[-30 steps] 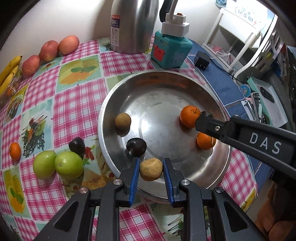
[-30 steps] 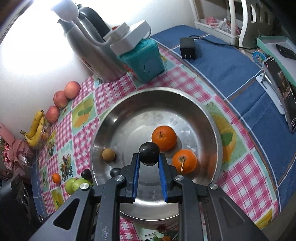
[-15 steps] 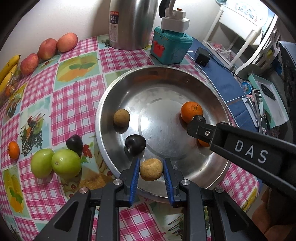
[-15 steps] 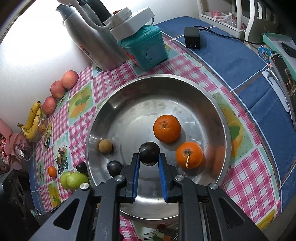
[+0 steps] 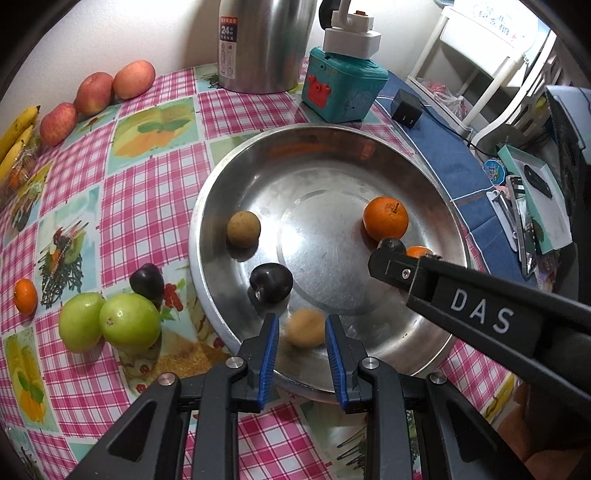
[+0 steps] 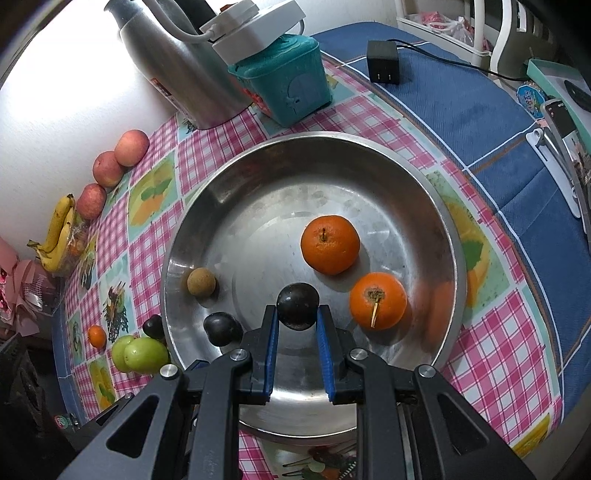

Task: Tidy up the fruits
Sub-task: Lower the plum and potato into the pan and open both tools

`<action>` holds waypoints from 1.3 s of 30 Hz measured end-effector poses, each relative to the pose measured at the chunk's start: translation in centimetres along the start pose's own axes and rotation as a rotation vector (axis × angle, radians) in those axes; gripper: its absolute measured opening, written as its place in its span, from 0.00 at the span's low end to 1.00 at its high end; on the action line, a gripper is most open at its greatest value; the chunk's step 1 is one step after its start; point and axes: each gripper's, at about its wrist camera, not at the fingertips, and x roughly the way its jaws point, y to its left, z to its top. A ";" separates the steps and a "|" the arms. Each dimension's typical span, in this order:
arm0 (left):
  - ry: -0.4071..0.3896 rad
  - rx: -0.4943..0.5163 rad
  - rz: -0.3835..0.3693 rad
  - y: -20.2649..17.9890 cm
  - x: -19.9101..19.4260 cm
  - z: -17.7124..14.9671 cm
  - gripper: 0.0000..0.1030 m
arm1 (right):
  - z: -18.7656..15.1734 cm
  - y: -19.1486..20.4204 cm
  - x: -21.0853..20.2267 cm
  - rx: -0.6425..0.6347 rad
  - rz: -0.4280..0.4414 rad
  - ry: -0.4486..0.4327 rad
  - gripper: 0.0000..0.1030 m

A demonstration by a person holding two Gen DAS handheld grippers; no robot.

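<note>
Each gripper is clamped across a small round fruit's middle: the right gripper (image 6: 297, 325) on a smooth, slippery-looking dark plum (image 6: 297, 306), the left gripper (image 5: 300, 336) on a light, rough brown fruit (image 5: 306, 327), both likely bruising under hard squeeze

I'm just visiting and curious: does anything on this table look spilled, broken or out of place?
Nothing looks spilled or damaged. Only oddity: a white power strip sits perched atop the teal toy box.

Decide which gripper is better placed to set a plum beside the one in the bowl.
Right: the right gripper grips a dark plum over the bowl, near the lying plum; left gripper carries brown fruit.
</note>
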 end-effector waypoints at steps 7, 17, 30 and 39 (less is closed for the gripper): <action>0.002 -0.006 0.002 0.1 -0.1 0.0 0.28 | -0.1 0.0 0.2 0.001 -0.012 0.010 0.21; -0.006 -0.018 -0.002 0.2 -0.7 0.2 0.31 | 0.1 0.1 -0.4 -0.004 -0.018 -0.013 0.34; -0.045 -0.156 0.022 4.3 -2.7 0.9 0.46 | 0.3 0.7 -1.4 -0.040 -0.030 -0.041 0.41; -0.089 -0.310 0.049 9.0 -4.4 0.8 0.58 | 0.1 1.4 -1.2 -0.076 -0.045 -0.036 0.41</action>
